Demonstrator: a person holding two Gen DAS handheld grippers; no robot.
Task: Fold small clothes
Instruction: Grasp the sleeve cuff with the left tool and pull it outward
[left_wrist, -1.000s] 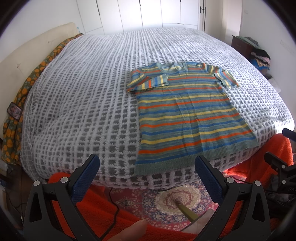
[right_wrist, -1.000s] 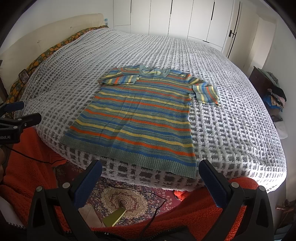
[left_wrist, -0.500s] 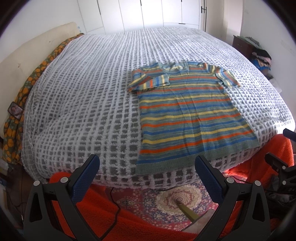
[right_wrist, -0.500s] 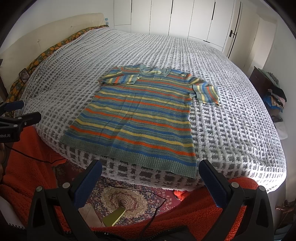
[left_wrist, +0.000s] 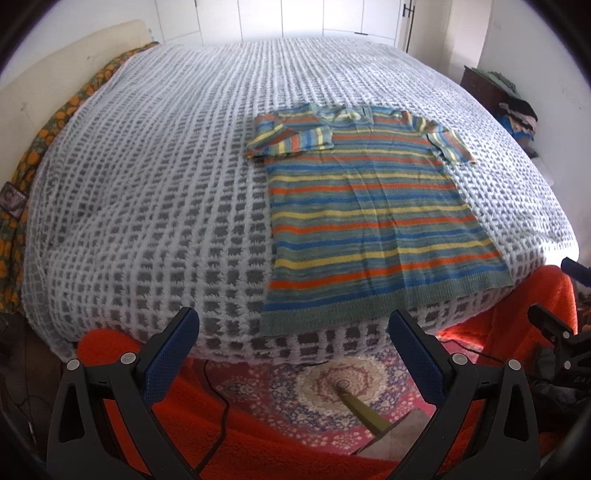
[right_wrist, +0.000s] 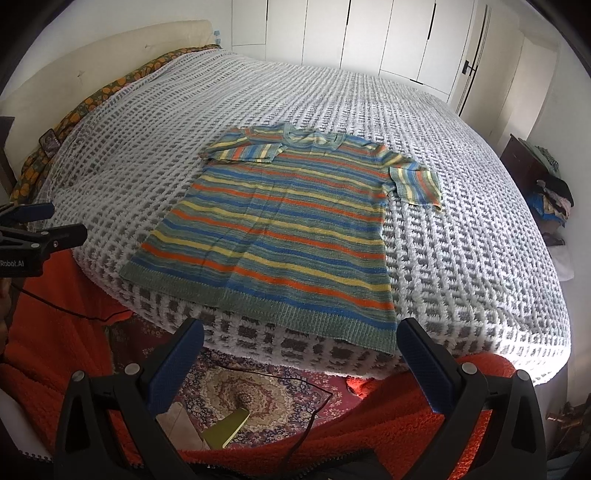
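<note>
Shirt (left_wrist: 373, 221): lying flat on the bed (left_wrist: 155, 177), one sleeve folded in.
Tools: we are holding left tool (left_wrist: 293, 354) and right tool (right_wrist: 301, 360) spread apart, empty.

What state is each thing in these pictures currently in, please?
Striped shirt: spread flat on the bed, unfolded apart from its sleeve.
Left sleeve: folded in across the chest.
Right sleeve: lying out flat.
Left gripper: open, empty.
Right gripper: open, empty.
Wardrobe doors: closed.
</note>
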